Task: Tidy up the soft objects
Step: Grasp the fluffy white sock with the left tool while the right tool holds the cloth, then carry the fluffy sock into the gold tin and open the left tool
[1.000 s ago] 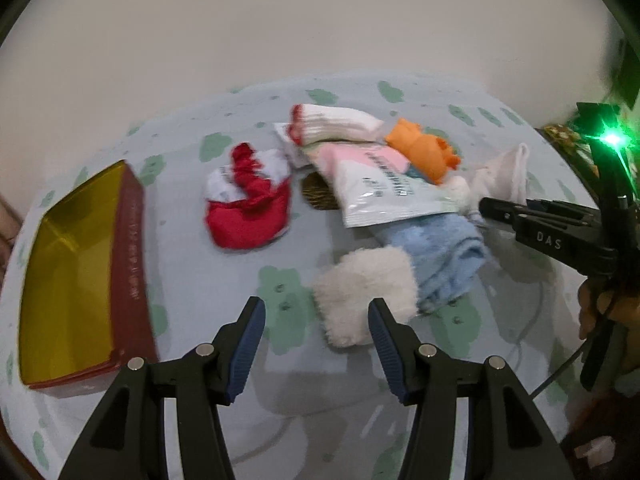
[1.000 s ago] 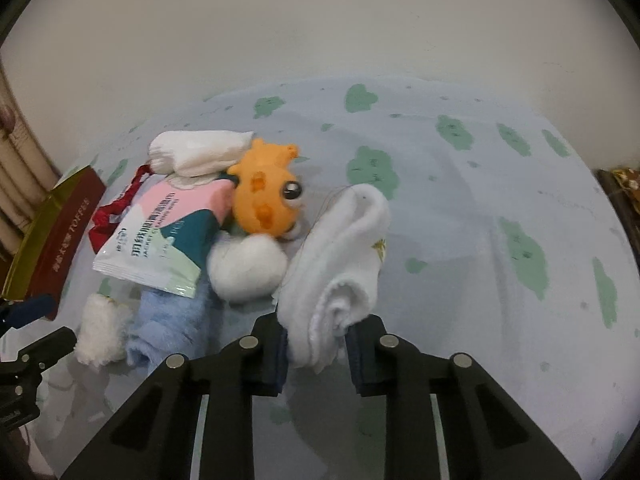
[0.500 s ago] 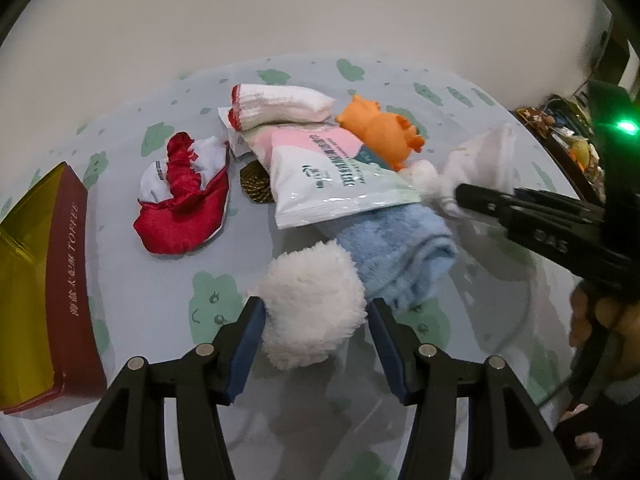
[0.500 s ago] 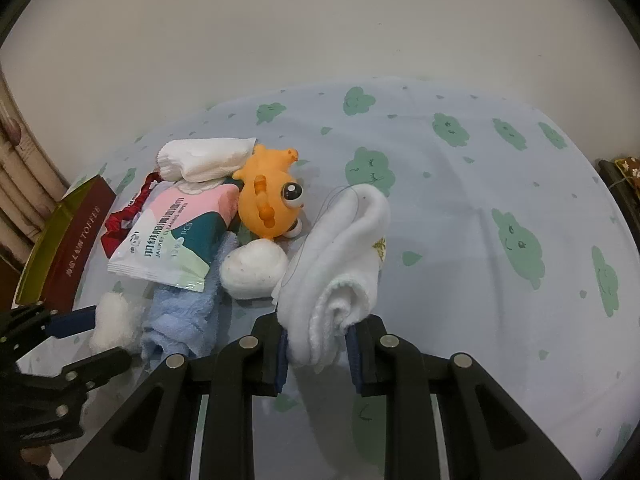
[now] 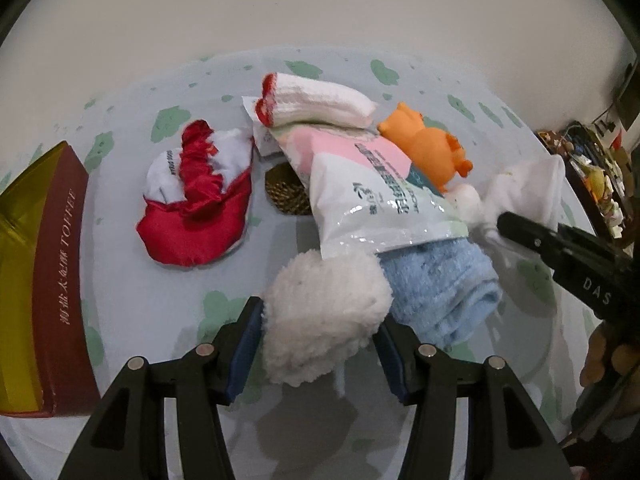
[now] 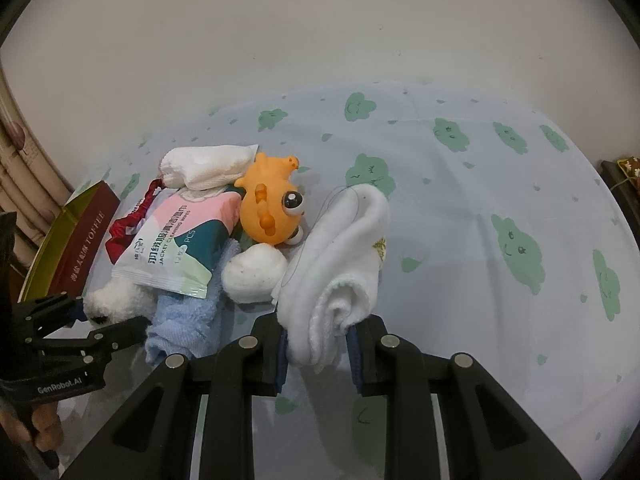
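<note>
At six o'clock in the left wrist view, the left gripper [image 5: 320, 334] is closing around the fluffy white puff [image 5: 324, 320], likely to lift it next, while the right gripper [image 6: 320, 344] stays clamped on the white towel [image 6: 340, 272].

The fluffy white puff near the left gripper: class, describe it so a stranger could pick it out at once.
Start at the pile of soft things on the cloud-print sheet. At its near end lies the blue towel, and the fluffy white puff sits against it, between the closing left gripper jaws. Unlike the smooth white ball, it is shaggy.
</note>
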Tool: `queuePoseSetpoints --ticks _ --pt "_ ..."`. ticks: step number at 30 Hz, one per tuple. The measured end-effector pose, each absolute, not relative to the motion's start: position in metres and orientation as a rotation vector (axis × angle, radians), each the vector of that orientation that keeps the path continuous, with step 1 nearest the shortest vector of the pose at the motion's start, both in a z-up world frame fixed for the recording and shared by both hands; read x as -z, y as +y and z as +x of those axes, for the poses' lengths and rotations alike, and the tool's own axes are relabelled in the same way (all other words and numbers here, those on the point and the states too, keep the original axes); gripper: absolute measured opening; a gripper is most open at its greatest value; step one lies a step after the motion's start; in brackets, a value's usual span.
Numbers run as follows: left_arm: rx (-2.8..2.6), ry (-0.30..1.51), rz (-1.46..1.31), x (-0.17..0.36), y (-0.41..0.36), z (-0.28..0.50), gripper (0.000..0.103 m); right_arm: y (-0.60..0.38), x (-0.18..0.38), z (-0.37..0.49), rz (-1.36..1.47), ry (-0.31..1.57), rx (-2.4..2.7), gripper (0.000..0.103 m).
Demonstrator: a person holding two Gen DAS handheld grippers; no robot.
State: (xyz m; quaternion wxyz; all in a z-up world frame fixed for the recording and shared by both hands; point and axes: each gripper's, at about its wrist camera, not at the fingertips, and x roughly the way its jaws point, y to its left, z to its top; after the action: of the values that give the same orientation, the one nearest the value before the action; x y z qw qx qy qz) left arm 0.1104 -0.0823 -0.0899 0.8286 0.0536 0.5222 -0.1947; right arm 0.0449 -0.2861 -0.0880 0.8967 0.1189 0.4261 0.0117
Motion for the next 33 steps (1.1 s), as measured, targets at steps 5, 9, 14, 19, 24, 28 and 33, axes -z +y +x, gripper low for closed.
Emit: queuePoseSetpoints --ticks 5,9,14,19,24,28,33 --pt "0.431 1.099 0.121 0.086 -0.086 0.111 0.041 -0.285 0.085 0.043 0.242 0.871 -0.028 0.022" --pt "0.427 1.084 0.145 0.083 -0.088 0.107 0.038 -0.286 0.084 0.043 0.243 0.866 -0.026 0.022" --pt "0.420 1.080 0.149 0.077 -0.084 0.098 0.038 -0.287 0.083 0.043 0.243 0.865 -0.025 0.022" --pt "0.406 1.067 0.145 0.068 -0.075 0.093 0.038 -0.286 0.083 0.042 0.240 0.863 -0.016 0.022" --pt "0.334 1.043 0.138 0.056 -0.052 0.094 0.038 -0.287 0.083 0.041 0.238 0.861 -0.005 0.022" --pt "0.250 1.014 0.131 0.046 -0.025 0.102 0.038 -0.288 0.083 0.041 0.238 0.858 0.009 0.022" --pt "0.129 0.987 0.081 0.034 0.026 0.118 0.038 -0.288 0.082 0.041 0.234 0.852 0.023 0.022"
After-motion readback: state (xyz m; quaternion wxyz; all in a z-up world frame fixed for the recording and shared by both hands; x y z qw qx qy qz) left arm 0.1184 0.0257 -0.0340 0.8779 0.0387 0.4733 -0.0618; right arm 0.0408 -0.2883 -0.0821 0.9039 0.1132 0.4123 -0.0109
